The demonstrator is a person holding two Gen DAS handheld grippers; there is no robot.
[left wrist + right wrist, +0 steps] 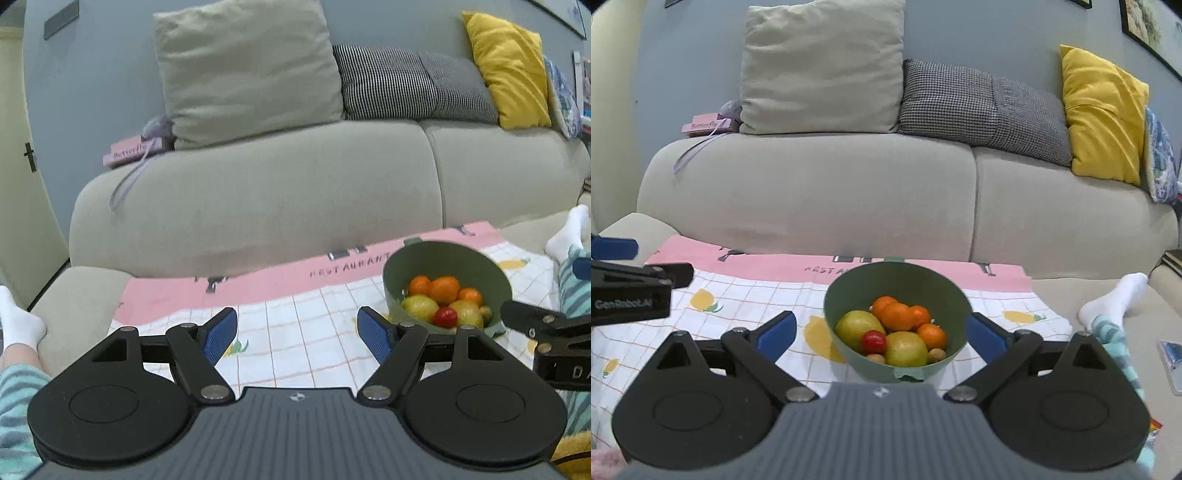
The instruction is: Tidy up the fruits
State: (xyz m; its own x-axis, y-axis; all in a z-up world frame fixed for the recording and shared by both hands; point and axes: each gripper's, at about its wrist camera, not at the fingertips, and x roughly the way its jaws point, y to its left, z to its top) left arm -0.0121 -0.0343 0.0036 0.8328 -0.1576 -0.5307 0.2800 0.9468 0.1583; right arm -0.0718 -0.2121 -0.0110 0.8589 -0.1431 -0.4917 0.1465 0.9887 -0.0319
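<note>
A green bowl stands on a checked cloth with a pink border. It holds several oranges, two yellow-green fruits, a small red fruit and small brown ones. My right gripper is open; the bowl sits between its blue pads with a gap on the left side. My left gripper is open over bare cloth, with the bowl to its right. Each gripper shows at the edge of the other's view: right gripper, left gripper.
A beige sofa with grey, checked and yellow cushions rises behind the cloth. A pink book lies on its back. A person's feet in white socks and striped trouser legs flank the cloth. A shiny packet lies at right.
</note>
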